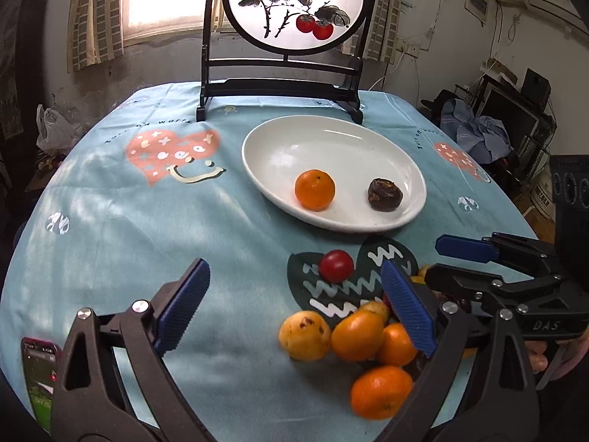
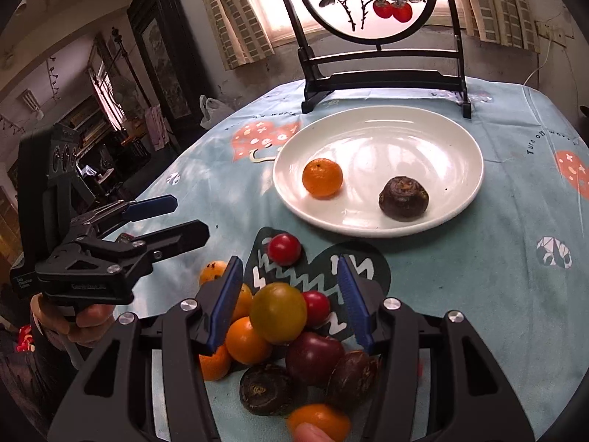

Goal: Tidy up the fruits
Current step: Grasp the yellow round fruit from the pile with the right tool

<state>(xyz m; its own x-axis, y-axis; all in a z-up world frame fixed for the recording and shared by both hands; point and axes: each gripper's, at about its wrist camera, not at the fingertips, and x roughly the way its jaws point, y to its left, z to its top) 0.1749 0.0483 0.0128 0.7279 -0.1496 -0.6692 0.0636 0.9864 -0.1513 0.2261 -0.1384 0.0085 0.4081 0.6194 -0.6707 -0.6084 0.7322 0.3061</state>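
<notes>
**Loose pile under two open grippers; a nudge could scatter the fruit**

The counter, draped in a blue patterned cloth, carries everything; its near edge lies close below the heap, so a fruit knocked that way would probably roll off. The white plate sits beyond the heap and apart from it, holding an orange and a dark brown fruit, the two well apart. The pile of fruit lies on the cloth near the front edge: oranges, yellowish fruit, dark round ones, a purple one, all touching; a red cherry tomato sits just beyond it, between pile and plate.

The right gripper hangs over the pile with its jaws apart, holding nothing, a yellow-green fruit between them; closing here risks pinching a neighbour too, or pushing the round fruit sideways so the heap spreads. The left gripper is likewise spread and empty, just beside the pile; both tools crowding one heap could collide.

The fruit are near round, so no long axis is readable; the plated orange shows its stem end up, and the plate's dark fruit lies with its flat face tilted toward the camera.
</notes>
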